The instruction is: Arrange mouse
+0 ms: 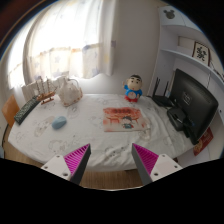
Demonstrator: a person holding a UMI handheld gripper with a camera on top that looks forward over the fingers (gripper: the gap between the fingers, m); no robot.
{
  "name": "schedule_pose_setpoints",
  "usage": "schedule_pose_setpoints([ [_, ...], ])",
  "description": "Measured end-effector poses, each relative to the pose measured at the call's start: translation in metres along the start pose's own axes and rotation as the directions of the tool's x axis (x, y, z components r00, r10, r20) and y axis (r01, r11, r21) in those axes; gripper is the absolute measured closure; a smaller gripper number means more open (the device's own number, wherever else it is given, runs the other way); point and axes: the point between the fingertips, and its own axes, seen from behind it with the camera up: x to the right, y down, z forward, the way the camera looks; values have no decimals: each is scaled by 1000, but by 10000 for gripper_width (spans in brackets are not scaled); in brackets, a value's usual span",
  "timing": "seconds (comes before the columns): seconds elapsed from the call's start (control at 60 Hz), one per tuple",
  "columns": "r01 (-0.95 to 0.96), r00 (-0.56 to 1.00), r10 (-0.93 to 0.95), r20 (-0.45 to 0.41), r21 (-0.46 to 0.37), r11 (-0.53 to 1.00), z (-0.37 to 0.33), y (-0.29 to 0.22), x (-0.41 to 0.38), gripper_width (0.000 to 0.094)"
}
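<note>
While the two-finger gripper (110, 160) hangs above the near edge of the white-covered table (95, 140), its fingers stand wide apart with nothing between them. Each finger carries a magenta pad (76, 157) on its inner face, and both pads are clear of any object.

Beyond the fingers, on the table's middle, lies a flat printed sheet with red and orange markings (124, 119). To its left, well apart from the sheet, rests a small pale blue-grey rounded object (59, 123), which appears to be the mouse; its form is too small to confirm. It sits on the tablecloth on its own, ahead of the left finger and not touching anything else.

Farther left, along the table's edge, lies a dark oblong keyboard (29, 108), tilted relative to the table's side. Behind it stands a pale lumpy bag or bundle (68, 92).

At the table's far side stands a small figurine with a blue body, red base and dark head (132, 89). To the right, a black flat monitor (194, 103) stands on the table, with a dark router with upright antennas (162, 99) just beside it.

Behind the table hang white translucent curtains (85, 45) across a bright window.
</note>
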Motion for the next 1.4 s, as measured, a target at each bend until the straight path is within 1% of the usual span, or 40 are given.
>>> schedule_pose_setpoints([
  [0.133, 1, 998, 1, 65, -33, 999, 13, 6, -55, 80],
  [0.15, 4, 997, -1, 73, -33, 999, 4, 8, -48, 80],
  [0.167, 3, 997, 0, 78, -35, 999, 12, 8, -68, 80],
  [0.233, 16, 994, -12, 106, -40, 999, 16, 9, -102, 80],
  [0.35, 38, 991, -34, 127, -31, 999, 21, 6, -152, 81],
  [0.483, 53, 984, -48, 171, -27, 998, 28, 2, -218, 84],
  [0.583, 64, 979, -61, 195, -8, 998, 35, -2, -262, 84],
  [0.75, 29, 982, -31, 189, 14, 999, 67, -7, -308, 83],
  [0.867, 6, 984, -17, 175, 62, 998, 100, -9, -326, 83],
  [0.95, 0, 987, -12, 160, 79, 997, 126, -8, -332, 82],
  [1.217, -46, 992, 39, 116, 53, 998, 204, 5, -331, 84],
  [1.4, -40, 993, 32, 112, 68, 997, 238, -10, -327, 84],
])
